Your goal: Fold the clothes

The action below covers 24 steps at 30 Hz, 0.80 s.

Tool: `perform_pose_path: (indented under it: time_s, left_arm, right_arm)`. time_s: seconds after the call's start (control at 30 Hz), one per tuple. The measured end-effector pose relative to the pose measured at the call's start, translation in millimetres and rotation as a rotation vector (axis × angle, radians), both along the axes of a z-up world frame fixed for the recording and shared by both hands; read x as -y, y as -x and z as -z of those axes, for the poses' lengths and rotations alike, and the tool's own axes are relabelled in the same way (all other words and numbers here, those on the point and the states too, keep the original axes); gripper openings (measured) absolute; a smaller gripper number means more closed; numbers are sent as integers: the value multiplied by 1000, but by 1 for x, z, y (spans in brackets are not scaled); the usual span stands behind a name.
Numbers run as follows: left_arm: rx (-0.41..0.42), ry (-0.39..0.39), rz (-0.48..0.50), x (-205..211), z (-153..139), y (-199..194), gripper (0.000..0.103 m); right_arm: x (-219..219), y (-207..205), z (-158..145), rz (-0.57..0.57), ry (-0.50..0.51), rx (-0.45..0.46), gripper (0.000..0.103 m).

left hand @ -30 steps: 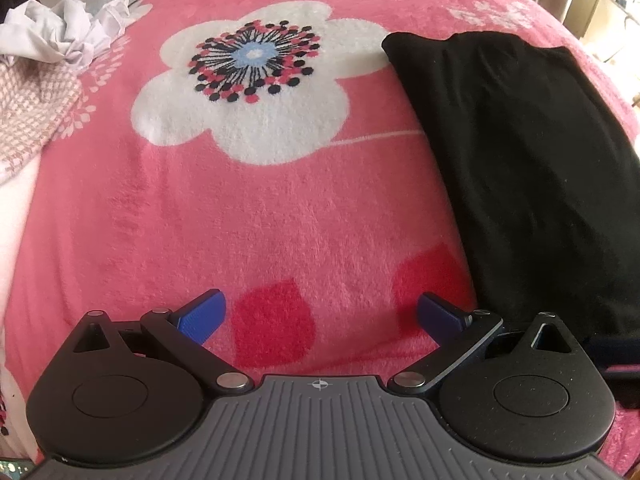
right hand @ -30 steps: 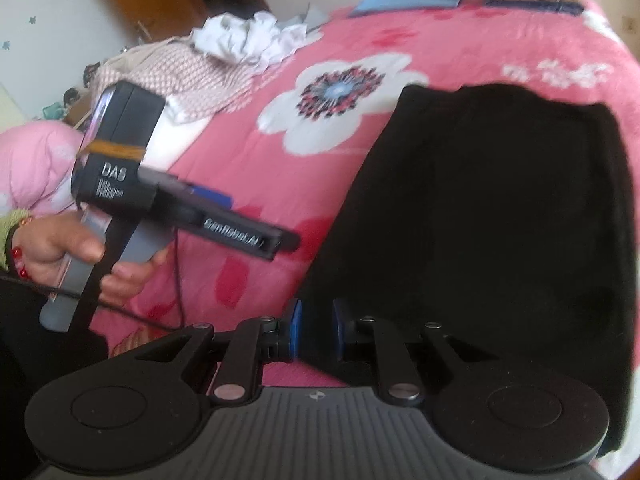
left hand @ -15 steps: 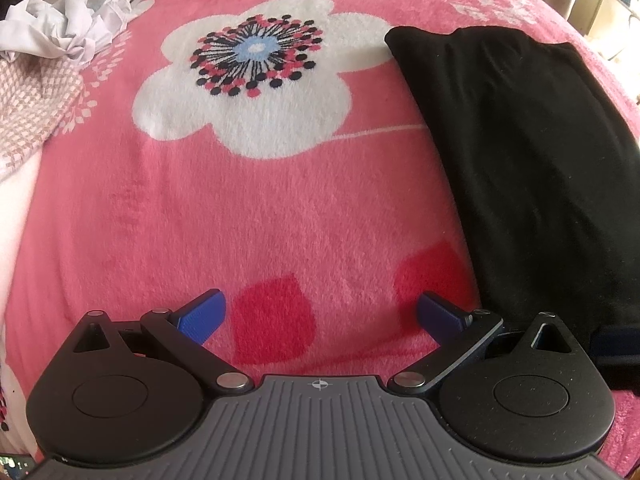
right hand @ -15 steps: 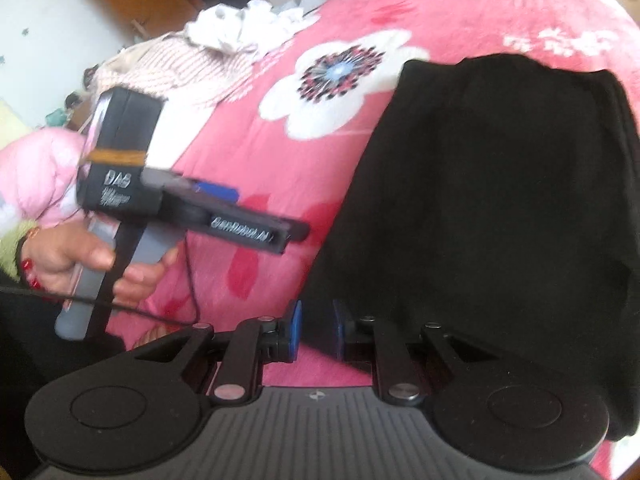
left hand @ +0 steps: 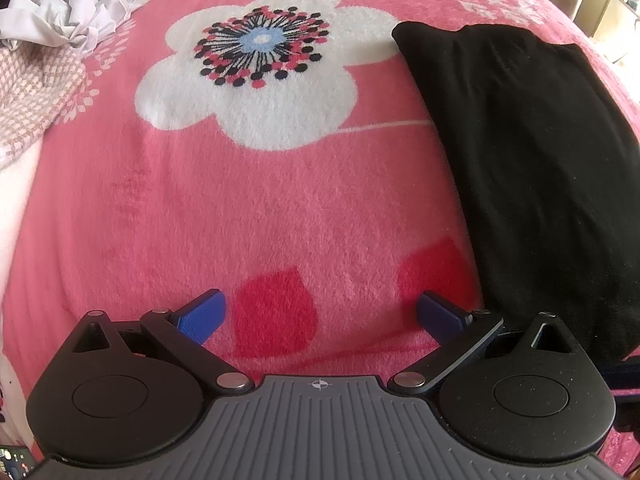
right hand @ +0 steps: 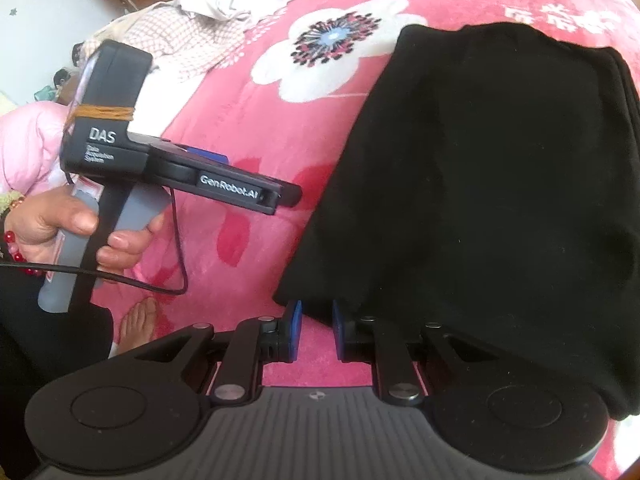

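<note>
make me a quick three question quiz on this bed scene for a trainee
1. True or false: the left gripper is shut on the black garment.
2. What does the right gripper have between its fingers?
3. Which lies nearest the white flower printed on the blanket: (a) the black garment, (b) the white crumpled cloth?

Key: 1 false, it is open over bare pink blanket. 2 the near corner of the black garment. 3 a.
</note>
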State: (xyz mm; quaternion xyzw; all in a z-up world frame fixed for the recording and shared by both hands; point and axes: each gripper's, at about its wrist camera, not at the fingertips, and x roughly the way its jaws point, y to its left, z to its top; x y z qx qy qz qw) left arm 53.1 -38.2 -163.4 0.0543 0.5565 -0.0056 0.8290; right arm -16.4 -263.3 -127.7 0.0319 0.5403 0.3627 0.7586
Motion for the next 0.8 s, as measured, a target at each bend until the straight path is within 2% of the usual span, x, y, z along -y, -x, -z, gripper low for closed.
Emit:
perform_pose_path:
  time_s: [0.27,0.8]
  left_arm:
    - [-3,20,-1,-3,8,2,103]
    - [20,62,5,-9,4,0,103]
  right_arm:
    - [8,-9,-14,61,-19,50,18]
    - [15,-13,-20,125,-24,59,18]
